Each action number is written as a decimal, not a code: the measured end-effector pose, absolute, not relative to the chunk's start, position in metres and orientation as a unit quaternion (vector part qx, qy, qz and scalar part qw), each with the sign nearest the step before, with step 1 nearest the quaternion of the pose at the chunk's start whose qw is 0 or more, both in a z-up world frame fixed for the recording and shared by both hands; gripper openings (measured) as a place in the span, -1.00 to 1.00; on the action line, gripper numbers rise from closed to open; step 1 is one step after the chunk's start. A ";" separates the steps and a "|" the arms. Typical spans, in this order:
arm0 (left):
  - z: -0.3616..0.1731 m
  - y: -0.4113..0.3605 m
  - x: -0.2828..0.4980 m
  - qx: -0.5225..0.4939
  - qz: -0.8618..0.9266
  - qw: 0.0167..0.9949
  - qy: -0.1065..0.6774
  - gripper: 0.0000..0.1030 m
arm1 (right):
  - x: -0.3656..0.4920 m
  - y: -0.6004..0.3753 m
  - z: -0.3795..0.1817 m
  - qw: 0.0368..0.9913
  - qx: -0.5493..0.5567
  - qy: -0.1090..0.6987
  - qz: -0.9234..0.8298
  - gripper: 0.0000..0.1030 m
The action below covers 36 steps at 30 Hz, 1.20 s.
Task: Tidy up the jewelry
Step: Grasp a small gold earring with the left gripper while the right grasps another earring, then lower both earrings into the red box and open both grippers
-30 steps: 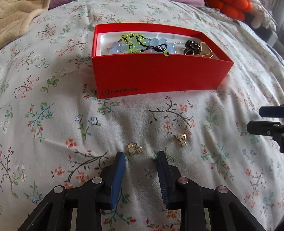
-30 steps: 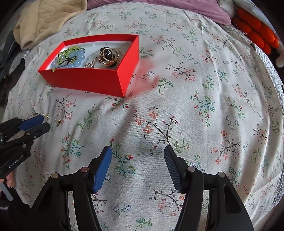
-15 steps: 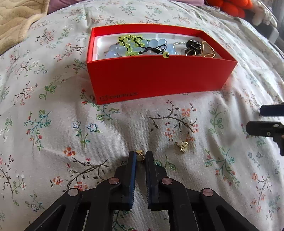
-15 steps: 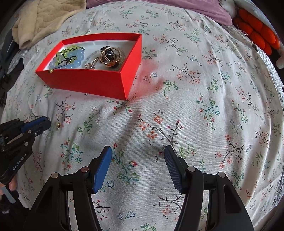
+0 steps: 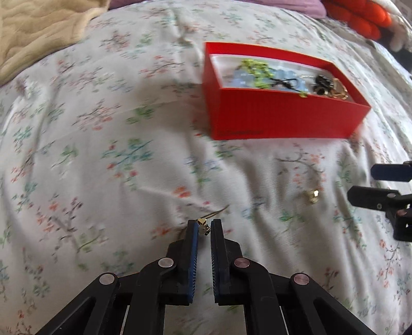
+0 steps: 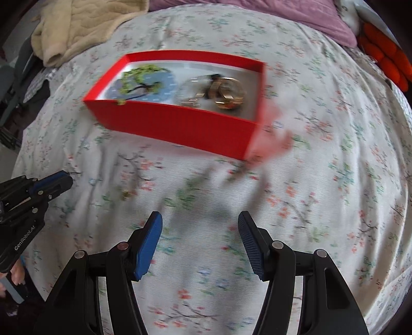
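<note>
My left gripper [image 5: 204,226] is shut on a small gold earring [image 5: 203,226] and holds it above the floral bedspread. A second gold earring [image 5: 312,195] lies on the bedspread to the right; it also shows in the right wrist view [image 6: 125,193]. The red jewelry box [image 5: 278,119] stands at the upper right, open, with green and blue bead bracelets [image 5: 260,73] and gold rings [image 5: 334,89] inside. In the right wrist view the red box [image 6: 180,126] is ahead. My right gripper [image 6: 199,232] is open and empty above the bedspread. The left gripper [image 6: 55,180] shows at its left edge.
A beige blanket [image 5: 33,33] lies at the back left. An orange plush [image 5: 360,18] and a purple pillow [image 6: 296,18] lie at the back right. The right gripper [image 5: 381,185] shows at the right edge of the left wrist view. The bedspread is soft and creased.
My left gripper closed on the earring, lifted it and swung left, so the box now sits to the right. My right gripper moved closer to the box and stayed open.
</note>
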<state>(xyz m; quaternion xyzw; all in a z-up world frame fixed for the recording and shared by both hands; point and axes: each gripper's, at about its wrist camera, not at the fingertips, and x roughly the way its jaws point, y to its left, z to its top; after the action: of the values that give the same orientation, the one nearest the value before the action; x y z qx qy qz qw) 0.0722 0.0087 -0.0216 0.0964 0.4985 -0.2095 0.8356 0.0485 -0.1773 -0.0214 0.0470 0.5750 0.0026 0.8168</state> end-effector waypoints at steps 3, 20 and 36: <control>-0.021 0.017 0.072 0.095 -0.204 0.837 0.498 -0.91 | 0.057 -0.159 -0.023 0.817 0.047 0.574 0.018 0.24; -0.019 0.039 0.076 0.085 -0.193 0.839 0.501 -0.91 | 0.082 -0.111 -0.032 0.817 0.052 0.574 0.034 -0.44; -0.018 0.031 0.075 0.087 -0.193 0.839 0.502 -0.91 | 0.080 -0.117 -0.034 0.817 0.046 0.574 0.036 -0.85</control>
<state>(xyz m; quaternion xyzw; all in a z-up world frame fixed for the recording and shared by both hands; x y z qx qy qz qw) 0.0752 0.0308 -0.0176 0.0866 0.5017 -0.1929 0.8388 0.0804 -0.1165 -0.0342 0.0464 0.5737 0.0362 0.8169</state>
